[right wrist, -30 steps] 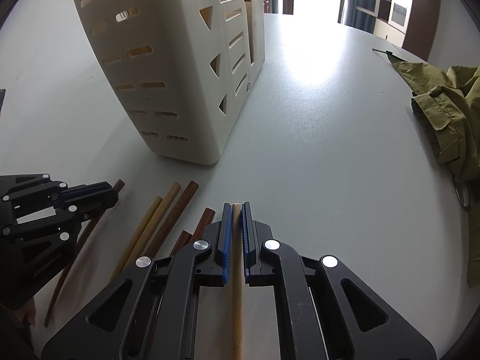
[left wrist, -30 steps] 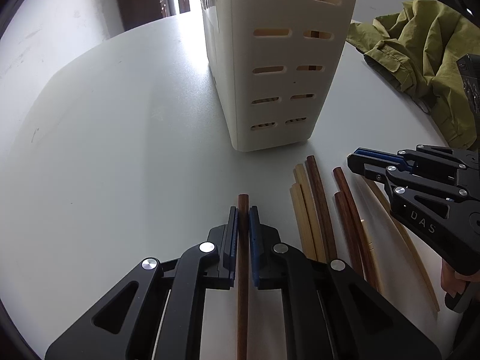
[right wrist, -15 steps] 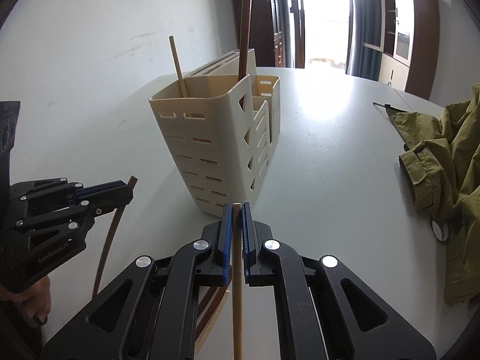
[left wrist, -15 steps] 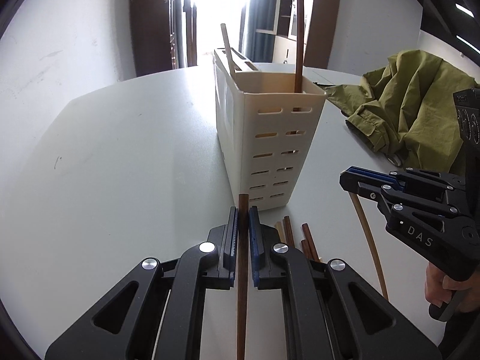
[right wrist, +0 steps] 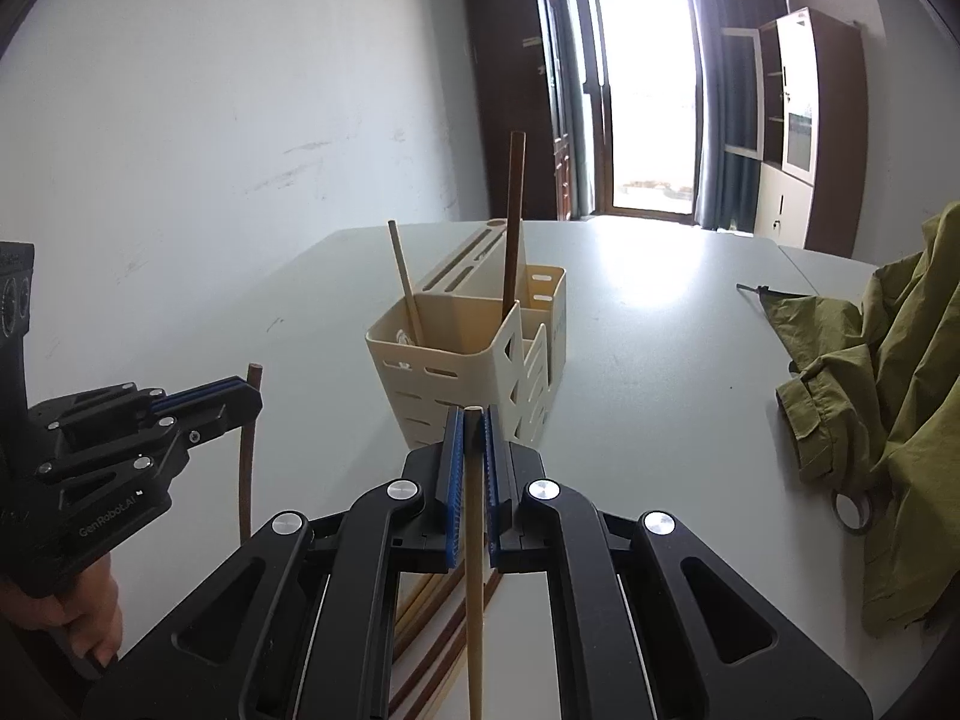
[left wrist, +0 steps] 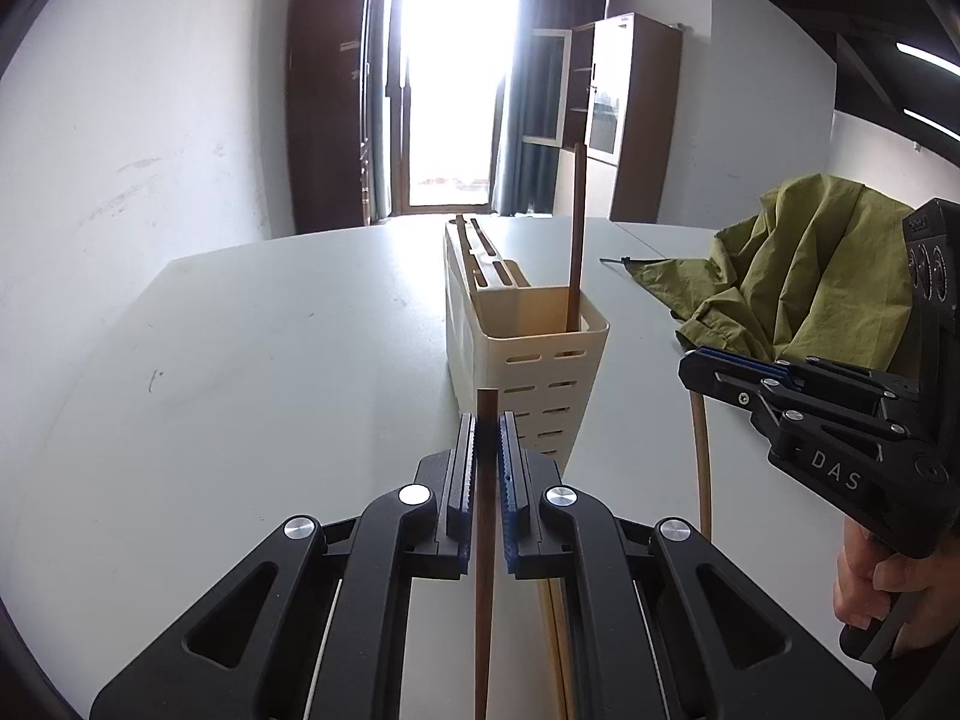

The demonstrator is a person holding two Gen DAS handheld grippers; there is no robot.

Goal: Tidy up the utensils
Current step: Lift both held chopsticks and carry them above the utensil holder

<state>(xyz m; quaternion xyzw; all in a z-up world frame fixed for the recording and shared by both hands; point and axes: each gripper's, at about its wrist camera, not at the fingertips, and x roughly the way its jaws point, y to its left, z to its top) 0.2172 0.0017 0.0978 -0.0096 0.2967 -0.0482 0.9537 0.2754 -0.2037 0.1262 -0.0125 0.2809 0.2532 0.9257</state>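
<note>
Here both claws carry 1 chopstick each above the tabletop (left wrist: 252,360): the left claw (left wrist: 486,468) is clamped narrow on a dark brown chopstick (left wrist: 485,570), the right claw (right wrist: 472,468) on a pale chopstick (right wrist: 474,570). The cream holder (right wrist: 456,360) stands just ahead, already holding 1 dark stick (right wrist: 513,222) and 1 pale stick (right wrist: 406,282); more chopsticks (right wrist: 420,618) lie on the tabletop below. The risk, as I judge it: each stick is gripped near its upper end with a long free length hanging, so a tip could catch the holder's rim or slotted wall and swivel or slip out, or the 2 claws could bump as they converge. Readable writing: "DAS" on the right claw's side, "GenRobot.AI" on the left's.
</note>
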